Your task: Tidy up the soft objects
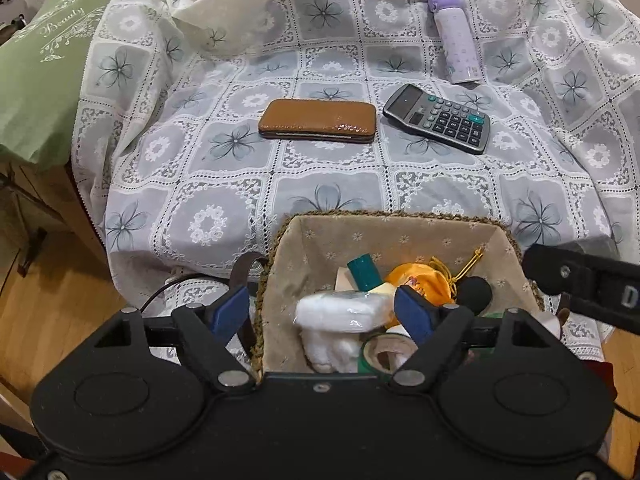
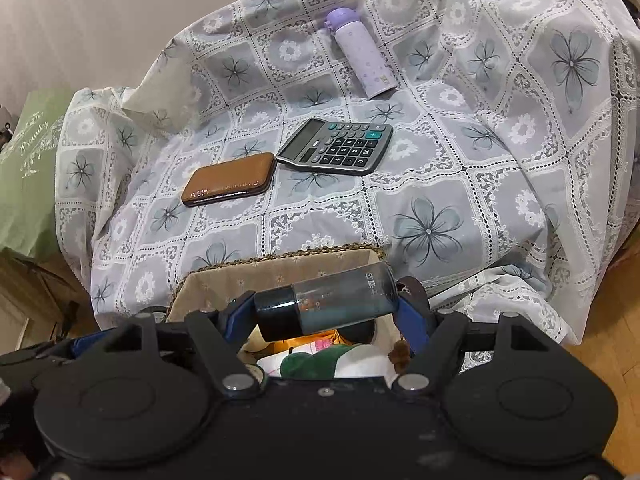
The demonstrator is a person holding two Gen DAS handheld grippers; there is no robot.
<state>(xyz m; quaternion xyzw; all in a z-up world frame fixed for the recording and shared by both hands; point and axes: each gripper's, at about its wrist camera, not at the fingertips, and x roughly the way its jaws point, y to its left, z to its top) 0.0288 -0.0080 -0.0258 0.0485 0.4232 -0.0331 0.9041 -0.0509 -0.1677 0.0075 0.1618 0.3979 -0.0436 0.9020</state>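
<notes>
The left gripper (image 1: 324, 312) hangs over the basket (image 1: 400, 218) with its jaws apart; a white packet (image 1: 340, 310) lies between the pads, but they do not press on it, so I judge it as just put down. The right gripper (image 2: 326, 312) is clamped on a dark bottle (image 2: 328, 300), held crosswise above the same basket (image 2: 280, 258). Whether this bottle goes in or comes out, I cannot tell.

Inside the basket there are already several things: an orange pouch (image 1: 420, 282), a teal tube (image 1: 364, 272), a tape roll (image 1: 390, 354) and a black foam piece (image 1: 474, 292). So a part of the sorting seems done.

The basket stands at the near edge of the cloth (image 1: 224, 184), a grey-white lace cover with flower squares, which hangs down over a wood floor (image 1: 52, 316). Near the middle of the cloth lie a brown case (image 1: 318, 120) and, just beside it to the right, a calculator (image 1: 438, 118). Further back lies a lilac flask (image 1: 456, 38) on its side. These three are hard things, and I think they probably stay out.

At the left edge a green cushion (image 1: 44, 64) rests; it is soft and maybe still to arrange. Behind is a plain wall (image 2: 120, 12).
</notes>
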